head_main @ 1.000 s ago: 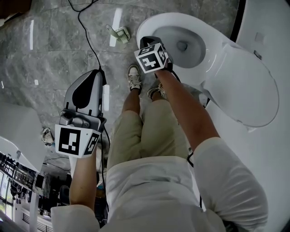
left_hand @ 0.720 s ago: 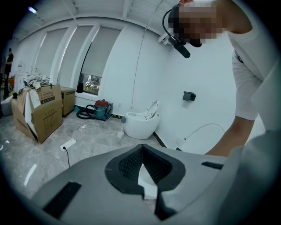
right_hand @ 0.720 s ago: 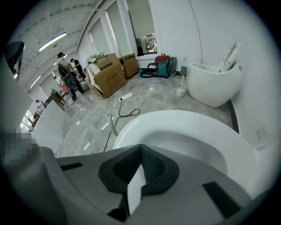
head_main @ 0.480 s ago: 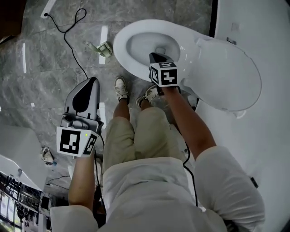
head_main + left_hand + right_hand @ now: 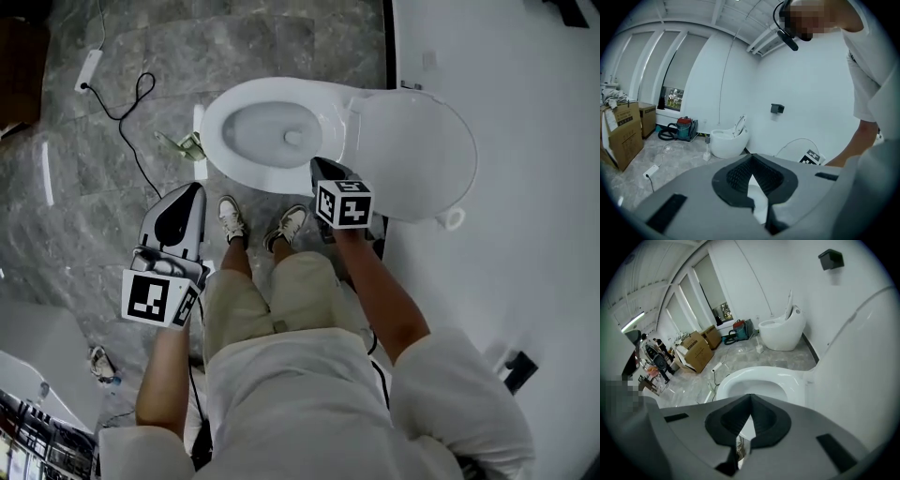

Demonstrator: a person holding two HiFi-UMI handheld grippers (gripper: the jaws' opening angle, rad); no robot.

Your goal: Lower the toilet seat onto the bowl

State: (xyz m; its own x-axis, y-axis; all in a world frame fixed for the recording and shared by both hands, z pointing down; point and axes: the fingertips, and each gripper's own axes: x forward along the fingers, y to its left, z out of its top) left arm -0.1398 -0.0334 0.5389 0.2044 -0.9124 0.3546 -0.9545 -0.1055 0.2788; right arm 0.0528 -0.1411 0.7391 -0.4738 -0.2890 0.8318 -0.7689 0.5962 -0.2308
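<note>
Grey marble floor (image 5: 94, 206), white wall (image 5: 525, 234) on the right. Nearest: left gripper (image 5: 192, 190) is out over the floor beside the person's shoes (image 5: 230, 217), jaws together with nothing between them. Right gripper (image 5: 319, 167) is further out, jaws also closed and empty. Its tip is just beside where the bowl (image 5: 214, 131) meets the seat (image 5: 412, 155); can't tell if it touches. Its own view looks down across the bowl rim, with the seat rising at the right. Seat is up, tilted back toward the wall, off the bowl. Corded power strip (image 5: 89, 67) lies on the floor, well left of the bowl. Far end of the room, from the left gripper view: second toilet (image 5: 725, 143) with its seat up too, vacuum (image 5: 685, 127) and cardboard boxes (image 5: 618, 136).
</note>
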